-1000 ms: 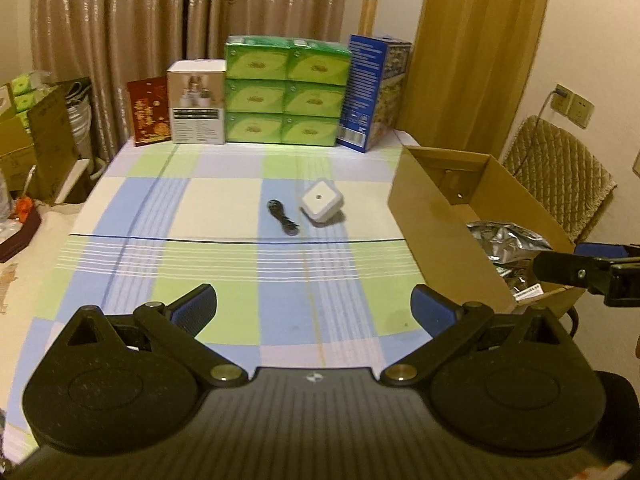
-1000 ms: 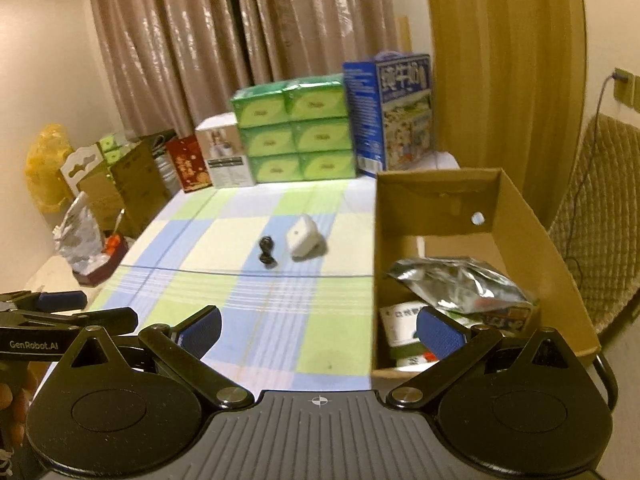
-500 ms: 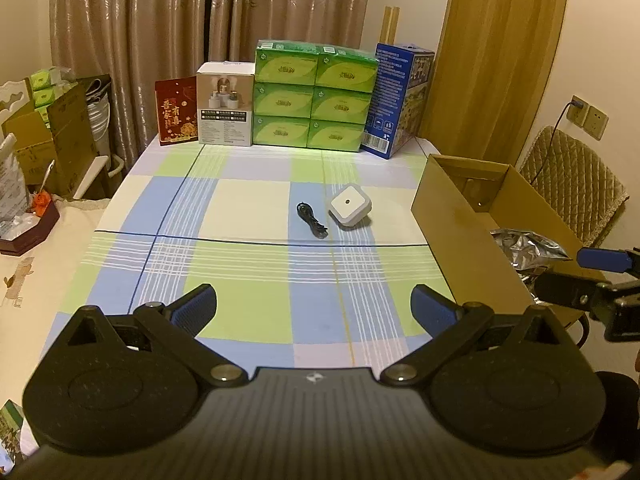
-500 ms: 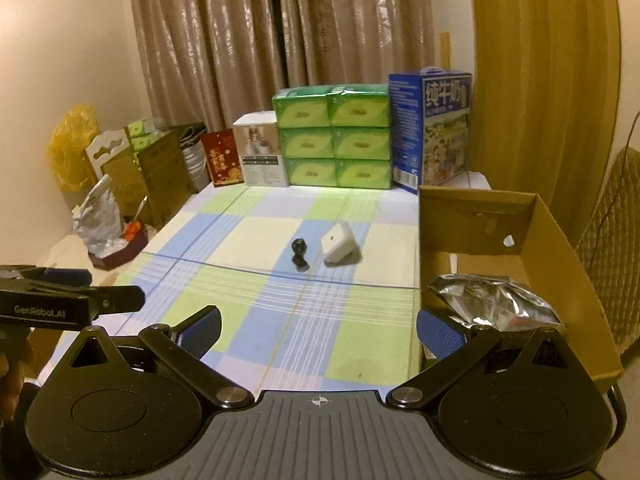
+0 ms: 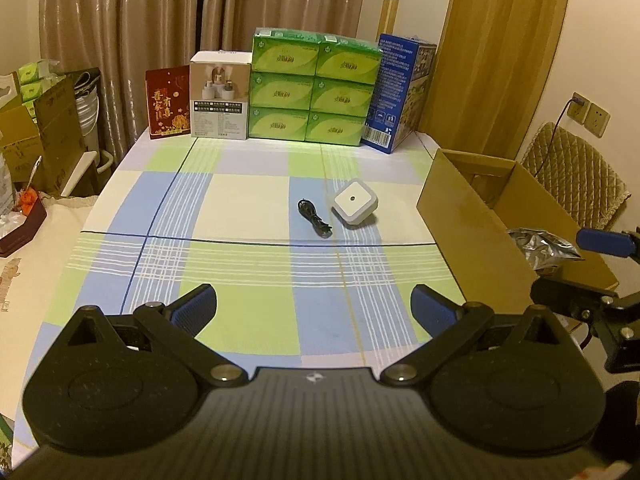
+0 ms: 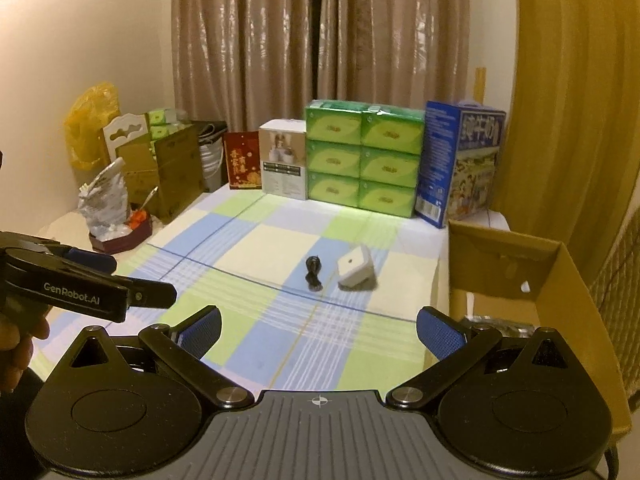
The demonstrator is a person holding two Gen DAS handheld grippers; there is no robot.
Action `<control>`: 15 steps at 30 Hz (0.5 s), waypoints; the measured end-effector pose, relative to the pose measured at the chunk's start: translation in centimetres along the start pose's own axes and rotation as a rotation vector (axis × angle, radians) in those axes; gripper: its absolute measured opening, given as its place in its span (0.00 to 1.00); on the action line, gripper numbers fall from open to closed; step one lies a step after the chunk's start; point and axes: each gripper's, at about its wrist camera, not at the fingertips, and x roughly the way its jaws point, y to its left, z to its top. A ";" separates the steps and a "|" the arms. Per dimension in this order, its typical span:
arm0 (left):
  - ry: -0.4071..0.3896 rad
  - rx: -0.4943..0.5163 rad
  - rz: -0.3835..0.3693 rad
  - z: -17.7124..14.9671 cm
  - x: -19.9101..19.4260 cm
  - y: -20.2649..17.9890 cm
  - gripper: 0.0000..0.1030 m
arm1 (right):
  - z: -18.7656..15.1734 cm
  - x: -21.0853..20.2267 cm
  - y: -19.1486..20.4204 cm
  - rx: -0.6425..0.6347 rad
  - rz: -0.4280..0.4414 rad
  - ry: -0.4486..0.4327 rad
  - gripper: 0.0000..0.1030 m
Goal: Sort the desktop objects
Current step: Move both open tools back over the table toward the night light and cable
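Cable and white cube lie side by side mid-table, near the cardboard box. Left gripper and right gripper hover spread, empty. Only the right view shows a hand.

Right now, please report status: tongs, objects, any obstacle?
Left tongs open, right tongs open, both empty. White cube and black cable on the table, unpicked. Nothing between.
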 end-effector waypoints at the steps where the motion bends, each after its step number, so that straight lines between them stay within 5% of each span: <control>1: 0.002 -0.001 0.002 0.1 0.4 0.1 0.99 | 0.0 0.5 0.1 -0.006 -0.002 0.001 0.98; 15: 0.029 -0.008 -0.012 1.9 7.9 2.4 0.99 | 1.2 8.0 -0.8 -0.113 -0.001 0.021 0.98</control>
